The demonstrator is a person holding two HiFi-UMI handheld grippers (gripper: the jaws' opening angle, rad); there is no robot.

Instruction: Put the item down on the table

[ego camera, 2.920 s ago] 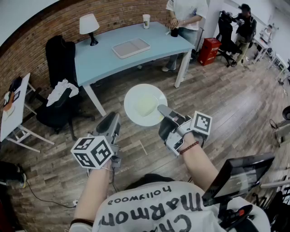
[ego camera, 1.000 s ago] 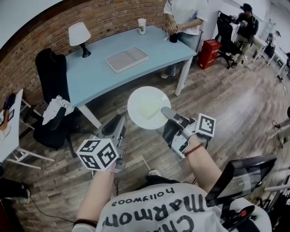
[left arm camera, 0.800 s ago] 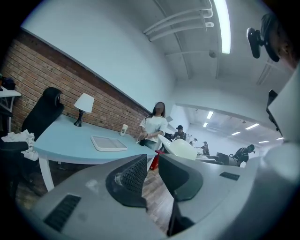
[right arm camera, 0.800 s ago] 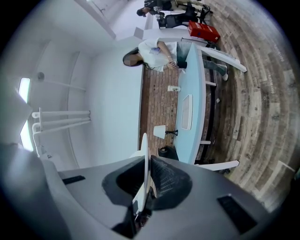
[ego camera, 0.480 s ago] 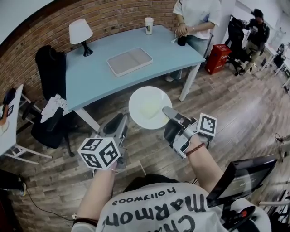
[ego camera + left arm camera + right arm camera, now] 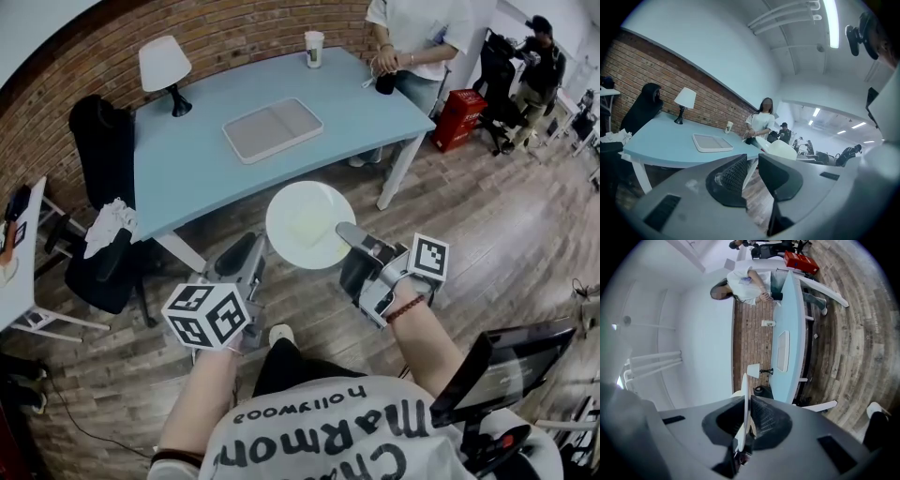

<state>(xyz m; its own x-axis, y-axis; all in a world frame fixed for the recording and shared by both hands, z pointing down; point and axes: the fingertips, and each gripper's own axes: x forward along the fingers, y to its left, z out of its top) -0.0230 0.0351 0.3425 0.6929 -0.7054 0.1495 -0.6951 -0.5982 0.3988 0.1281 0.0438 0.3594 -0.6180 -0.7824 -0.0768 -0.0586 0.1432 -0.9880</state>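
A white round plate point(image 6: 302, 223) hangs level in the air, just short of the near edge of the light-blue table point(image 6: 187, 169). My right gripper point(image 6: 343, 234) is shut on the plate's right rim. In the right gripper view the plate point(image 6: 746, 390) shows edge-on, clamped between the two pads. My left gripper point(image 6: 240, 259) is held to the left of the plate, apart from it. Its jaws stand almost together with nothing between them. In the left gripper view point(image 6: 753, 161) the plate point(image 6: 783, 150) shows beyond the jaws, in front of the table point(image 6: 661, 145).
On the table are a flat white tray point(image 6: 273, 128), a lamp point(image 6: 159, 66) and a paper cup point(image 6: 314, 47). A person point(image 6: 412, 33) stands at its far right corner. A black chair with clothes point(image 6: 103, 239) is on the left and a red box point(image 6: 462, 120) on the right.
The table has drawn nearer and larger in the view. The plate stays gripped in the right gripper. A shoe now shows on the floor below the grippers.
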